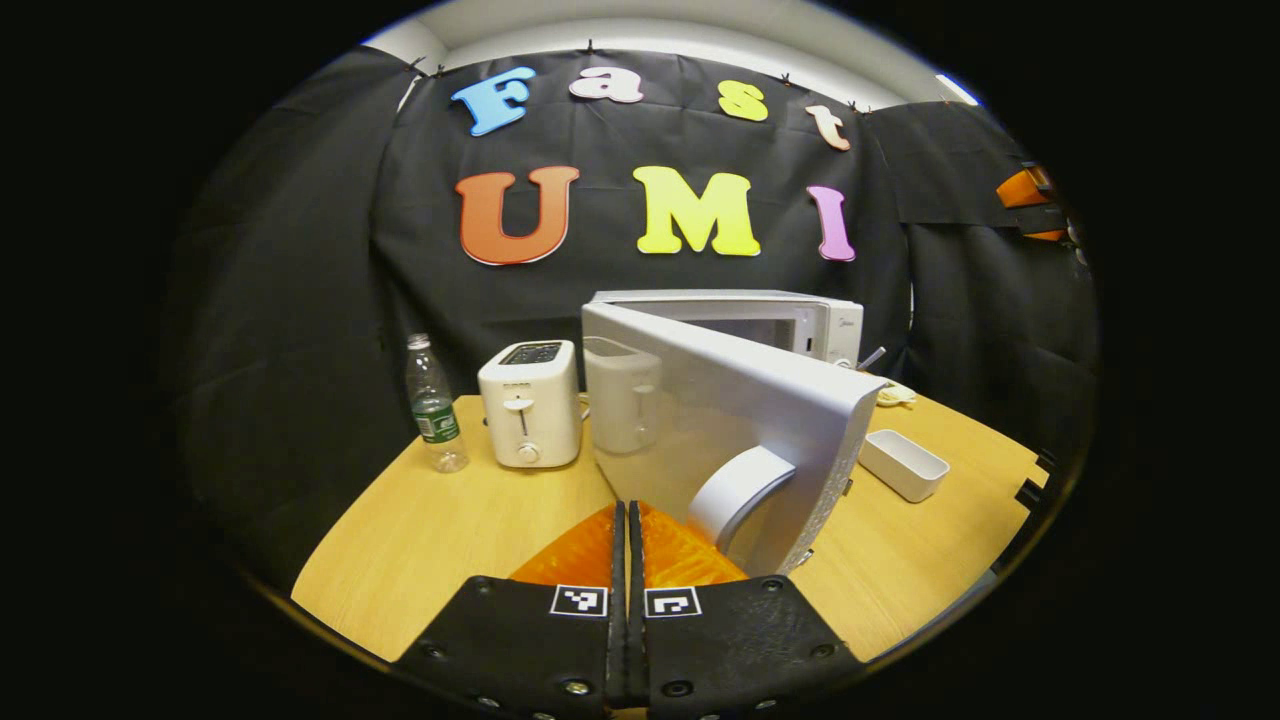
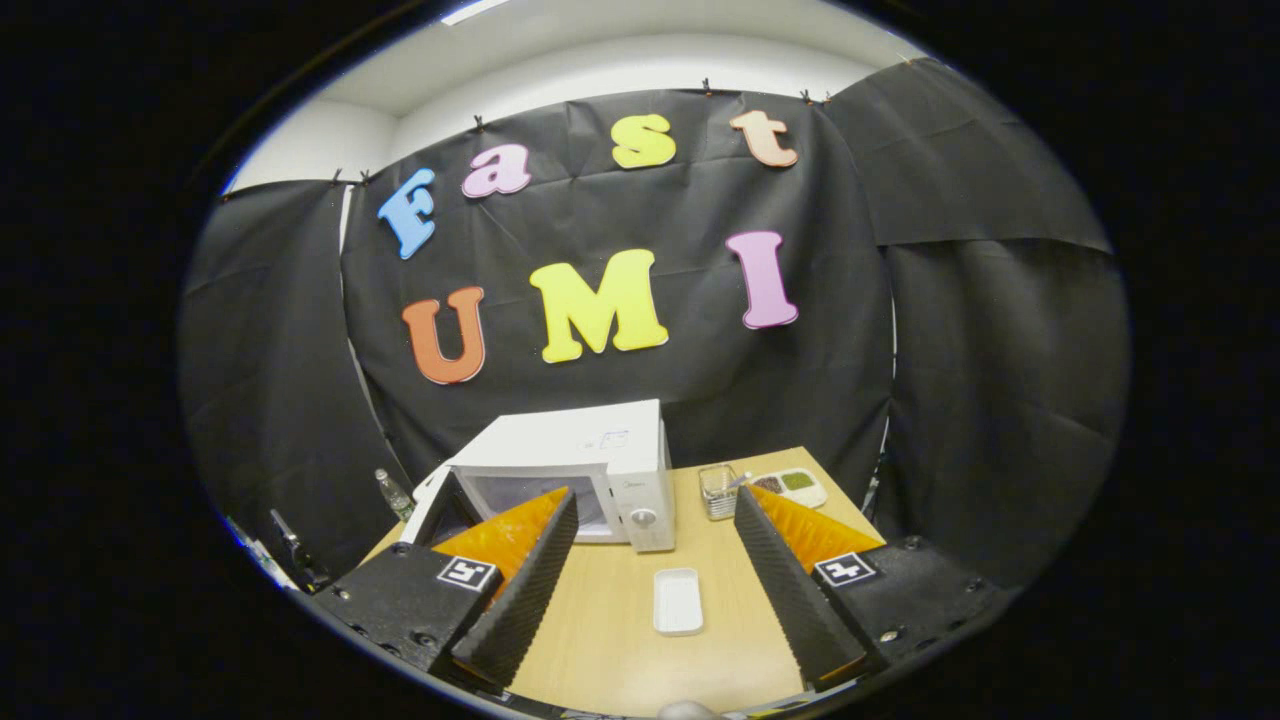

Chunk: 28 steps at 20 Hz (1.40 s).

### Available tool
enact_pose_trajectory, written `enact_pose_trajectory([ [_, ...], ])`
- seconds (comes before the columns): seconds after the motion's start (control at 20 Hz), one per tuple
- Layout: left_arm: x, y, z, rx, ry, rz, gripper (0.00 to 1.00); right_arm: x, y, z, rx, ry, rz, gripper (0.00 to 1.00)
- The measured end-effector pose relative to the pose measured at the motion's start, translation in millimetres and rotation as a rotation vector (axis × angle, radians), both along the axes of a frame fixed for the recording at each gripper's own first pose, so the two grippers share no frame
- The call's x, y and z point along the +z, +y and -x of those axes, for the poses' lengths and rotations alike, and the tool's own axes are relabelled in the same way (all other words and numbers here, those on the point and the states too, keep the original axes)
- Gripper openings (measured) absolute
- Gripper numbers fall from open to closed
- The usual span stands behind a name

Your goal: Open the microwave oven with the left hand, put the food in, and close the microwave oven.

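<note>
Left gripper (image 1: 627,520) beside door handle (image 1: 735,490).

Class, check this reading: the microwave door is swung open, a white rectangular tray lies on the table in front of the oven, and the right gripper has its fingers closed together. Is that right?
One detail is wrong. In the right gripper view the right gripper is open, fingers spread wide, with the white tray on the table between them. The microwave door is indeed swung open.
</note>
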<state>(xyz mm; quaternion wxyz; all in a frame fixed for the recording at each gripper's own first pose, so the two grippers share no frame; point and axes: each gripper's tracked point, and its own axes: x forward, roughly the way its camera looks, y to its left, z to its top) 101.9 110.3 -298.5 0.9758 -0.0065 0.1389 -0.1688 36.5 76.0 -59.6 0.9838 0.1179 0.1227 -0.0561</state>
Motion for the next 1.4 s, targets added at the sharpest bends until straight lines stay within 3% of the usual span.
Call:
enact_pose_trajectory([
  [0.35,14,-67,-10,-0.126,-0.021,0.045,0.00,5,-19,11,-0.043,0.008,0.013,0.90],
  [0.4,16,-77,-13,-0.142,-0.027,0.048,0.10,6,-23,12,-0.051,0.008,0.015,0.90],
  [0.45,18,-85,-14,-0.159,-0.031,0.048,0.00,7,-27,14,-0.059,0.013,0.015,0.90],
  [0.8,24,-146,-33,-0.255,-0.039,0.060,0.00,10,-54,18,-0.091,0.032,0.039,0.90],
  [1.05,31,-185,-61,-0.280,-0.052,0.068,0.00,13,-73,12,-0.109,0.036,0.034,0.90],
  [1.4,32,-225,-105,-0.255,-0.042,0.069,0.00,8,-90,3,-0.112,0.049,0.025,0.91],
])
